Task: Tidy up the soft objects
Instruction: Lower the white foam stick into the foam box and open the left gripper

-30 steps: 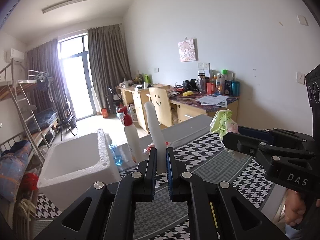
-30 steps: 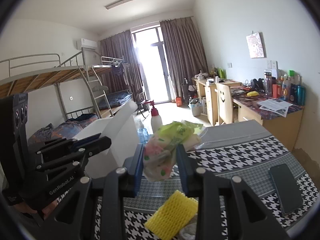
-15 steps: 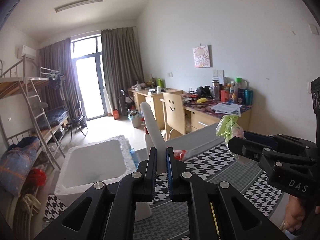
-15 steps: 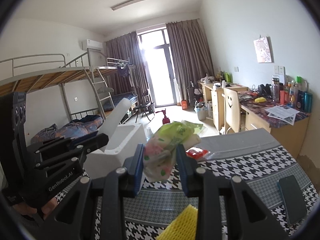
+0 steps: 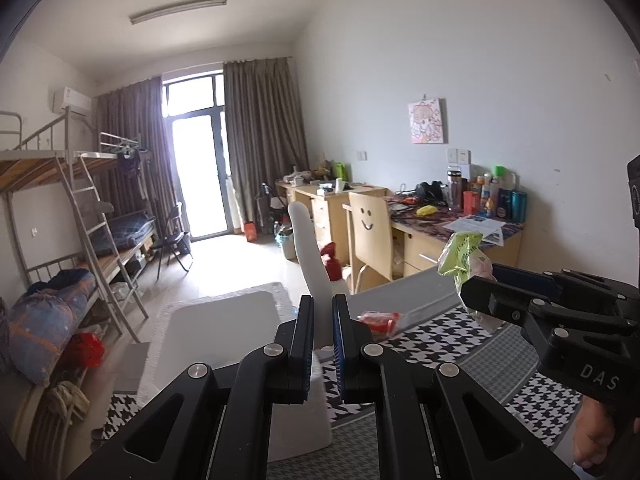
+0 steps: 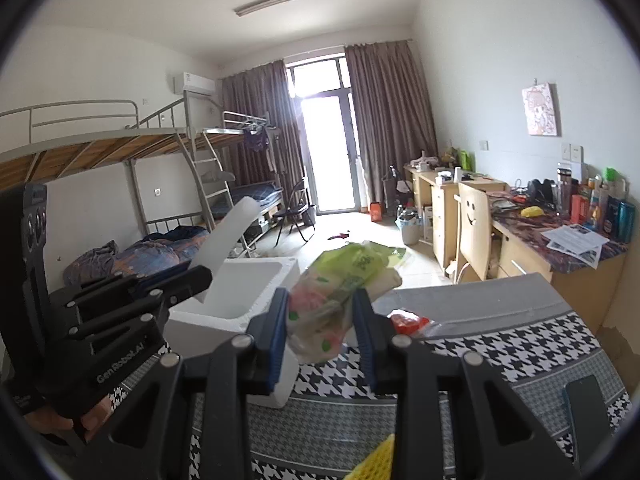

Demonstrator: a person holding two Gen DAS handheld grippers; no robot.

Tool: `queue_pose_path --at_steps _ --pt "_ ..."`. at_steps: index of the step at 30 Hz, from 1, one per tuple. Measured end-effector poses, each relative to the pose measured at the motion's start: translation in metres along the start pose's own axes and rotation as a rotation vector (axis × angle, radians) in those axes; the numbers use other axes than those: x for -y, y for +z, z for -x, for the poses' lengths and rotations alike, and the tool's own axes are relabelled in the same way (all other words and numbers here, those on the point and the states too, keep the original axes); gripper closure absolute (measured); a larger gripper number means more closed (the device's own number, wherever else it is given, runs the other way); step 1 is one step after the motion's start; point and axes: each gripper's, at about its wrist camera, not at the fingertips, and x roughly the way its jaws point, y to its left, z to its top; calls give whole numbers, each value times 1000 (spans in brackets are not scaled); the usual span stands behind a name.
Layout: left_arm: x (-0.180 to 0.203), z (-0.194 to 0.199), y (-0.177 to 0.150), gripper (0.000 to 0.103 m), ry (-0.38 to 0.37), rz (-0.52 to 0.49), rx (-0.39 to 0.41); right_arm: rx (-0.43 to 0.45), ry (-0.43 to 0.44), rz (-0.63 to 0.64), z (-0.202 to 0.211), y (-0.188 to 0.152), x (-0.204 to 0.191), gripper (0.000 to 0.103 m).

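Observation:
My left gripper (image 5: 321,320) is shut on the white foam lid (image 5: 310,256) and holds it tilted up over the open white foam box (image 5: 224,320). In the right wrist view the lid (image 6: 228,240) stands raised at the box's (image 6: 248,284) left side. My right gripper (image 6: 321,316) is shut on a soft plastic bag with green and pink print (image 6: 340,284) and holds it above the table, near the box's right rim. The bag also shows in the left wrist view (image 5: 464,256), with the right gripper (image 5: 472,292) to my right.
A houndstooth tablecloth (image 6: 500,352) covers the table. On it lie a red packet (image 6: 406,322), a yellow sponge (image 6: 376,460) and a dark phone (image 6: 592,412). A red-topped spray bottle (image 5: 330,260) stands behind the lid. Desks, a chair and bunk beds fill the room beyond.
Both grippers have risen and tilted up. The lid has lifted further off the box. The bag has moved closer to the box opening.

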Motion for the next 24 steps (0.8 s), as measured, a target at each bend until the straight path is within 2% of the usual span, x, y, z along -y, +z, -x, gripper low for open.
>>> queue_pose_path --at_steps 12,24 --pt "-30 -12 4 93 86 45 -21 -16 46 51 -22 9 -25 67" --pt "-52 -18 4 93 141 86 -38 -28 96 88 -43 17 -44 67"
